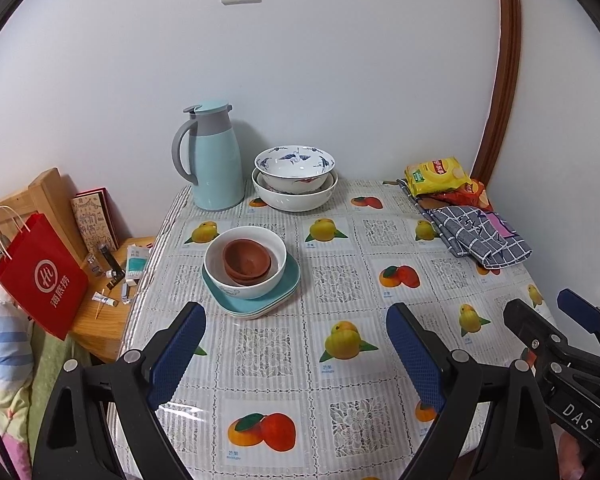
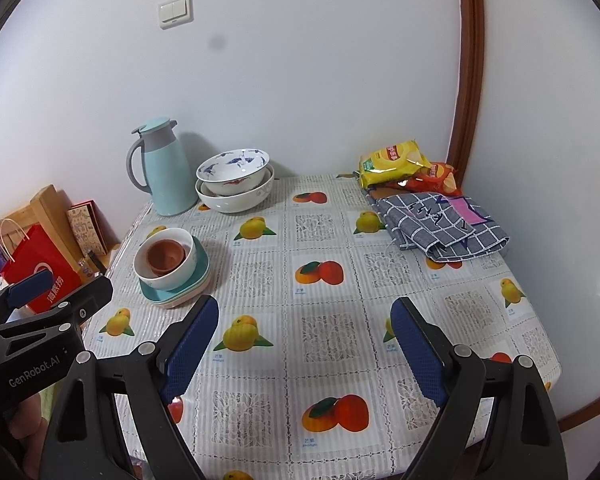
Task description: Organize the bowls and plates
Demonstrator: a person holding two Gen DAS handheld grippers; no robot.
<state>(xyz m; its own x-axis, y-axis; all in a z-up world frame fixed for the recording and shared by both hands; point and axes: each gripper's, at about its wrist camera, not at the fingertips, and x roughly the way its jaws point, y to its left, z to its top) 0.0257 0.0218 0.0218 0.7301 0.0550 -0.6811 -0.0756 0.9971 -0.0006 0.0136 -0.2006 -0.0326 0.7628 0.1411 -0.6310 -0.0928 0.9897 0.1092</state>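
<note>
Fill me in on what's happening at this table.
A person holds two tools, the left tool and right tool, both open and empty above the fruit-print tablecloth. Nothing is gripped. Brown clay bowls sit in a white bowl on teal square plates; a crane-painted bowl nests in a large white bowl.

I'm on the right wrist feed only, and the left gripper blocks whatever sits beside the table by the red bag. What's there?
Observer: A low wooden stand with small tubes and bottles on it, below the edge of the table.
Operator: Is the left gripper open and empty?
Observer: Yes. The left gripper has its jaws wide apart with nothing between them, short of the plate-and-bowl stack.
</note>
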